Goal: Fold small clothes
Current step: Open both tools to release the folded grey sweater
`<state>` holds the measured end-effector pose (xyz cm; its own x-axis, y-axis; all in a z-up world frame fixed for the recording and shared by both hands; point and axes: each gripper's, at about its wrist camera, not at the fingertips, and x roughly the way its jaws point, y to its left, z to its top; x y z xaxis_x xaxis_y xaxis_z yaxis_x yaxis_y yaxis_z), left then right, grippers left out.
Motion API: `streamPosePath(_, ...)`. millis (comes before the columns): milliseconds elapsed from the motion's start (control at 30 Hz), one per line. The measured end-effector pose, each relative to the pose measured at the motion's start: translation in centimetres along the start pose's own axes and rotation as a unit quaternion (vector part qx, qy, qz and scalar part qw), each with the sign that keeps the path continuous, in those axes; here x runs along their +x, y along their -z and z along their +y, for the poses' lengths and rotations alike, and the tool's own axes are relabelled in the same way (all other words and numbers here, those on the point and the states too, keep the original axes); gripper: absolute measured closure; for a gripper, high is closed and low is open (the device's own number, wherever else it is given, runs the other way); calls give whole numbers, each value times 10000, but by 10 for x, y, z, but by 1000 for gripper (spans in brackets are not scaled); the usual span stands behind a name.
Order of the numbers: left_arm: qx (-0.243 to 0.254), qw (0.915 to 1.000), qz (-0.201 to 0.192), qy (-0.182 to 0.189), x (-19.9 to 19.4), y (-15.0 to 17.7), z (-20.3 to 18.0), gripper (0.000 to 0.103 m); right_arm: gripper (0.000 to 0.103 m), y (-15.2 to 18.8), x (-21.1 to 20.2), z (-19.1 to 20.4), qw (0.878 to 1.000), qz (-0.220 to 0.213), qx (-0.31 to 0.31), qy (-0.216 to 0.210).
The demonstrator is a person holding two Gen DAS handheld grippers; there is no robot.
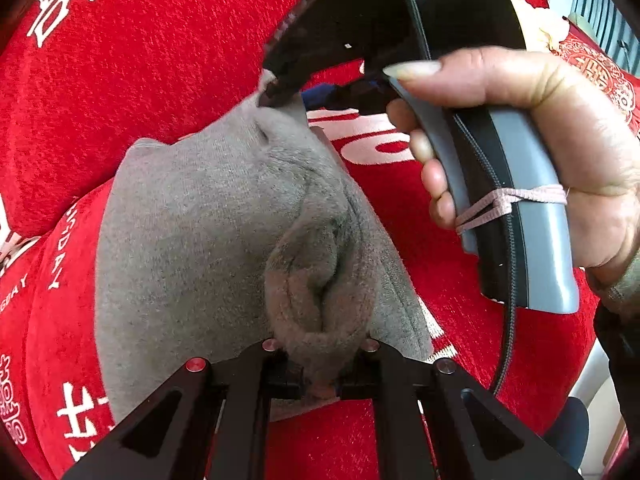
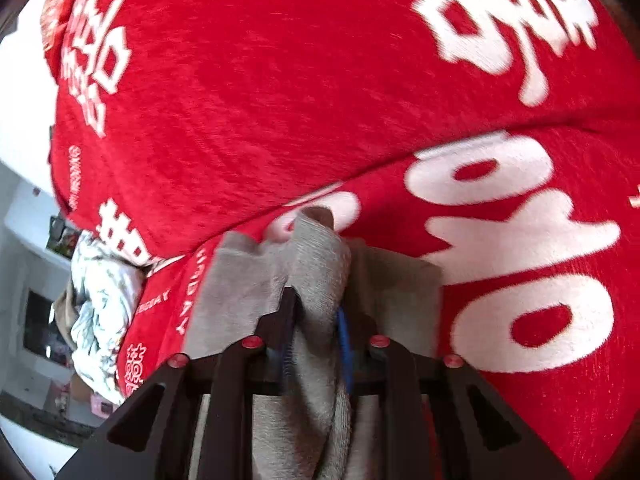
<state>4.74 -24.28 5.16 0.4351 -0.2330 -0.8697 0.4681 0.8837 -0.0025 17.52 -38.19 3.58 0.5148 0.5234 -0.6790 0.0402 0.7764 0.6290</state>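
Both grippers pinch the grey sock (image 1: pixel 208 216): left gripper (image 1: pixel 320 384) at its bunched end, right gripper (image 2: pixel 316 320) opposite; thick knit may slip free over the red cover (image 1: pixel 120 92)

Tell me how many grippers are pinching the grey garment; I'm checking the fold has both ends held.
2. The left gripper clamps a bunched fold at the grey garment's near edge; the right gripper pinches its far end over the red cover.

We see a red cover (image 2: pixel 248 92) with white characters ahead of the tongs, and crumpled pale cloth (image 2: pixel 100 304) far left.
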Motion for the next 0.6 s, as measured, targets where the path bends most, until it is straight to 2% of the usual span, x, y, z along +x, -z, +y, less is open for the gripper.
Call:
streamPosePath(100, -1, 10000, 64, 9, 10, 2, 2, 94, 90, 3, 2, -12, 9999, 0, 137, 22)
streamPosePath(300, 44, 10000, 42, -44, 11, 3, 0, 94, 90, 6, 3, -13, 9999, 6, 146, 52)
streamPosePath(400, 88, 9999, 35, -63, 7, 4, -5, 94, 74, 6, 1, -19, 9984, 93, 557, -23)
streamPosePath(433, 92, 9999, 30, -58, 6, 3, -5, 94, 54, 7, -1, -20, 9978, 82, 652, -113)
streamPosePath(467, 83, 9999, 41, -46, 7, 4, -5, 94, 28, 8, -5, -20, 9971, 37, 718, -240)
streamPosePath(500, 66, 10000, 47, -32, 7, 4, -4, 94, 20, 9, -10, -19, 9967, -70, 728, -345)
streamPosePath(533, 60, 10000, 44, -25, 7, 4, -4, 94, 17, 11, -14, -17, 9967, -162, 698, -392)
streamPosePath(600, 74, 10000, 39, -43, 8, 5, -5, 94, 18, 13, -18, -10, 9974, -243, 514, -445)
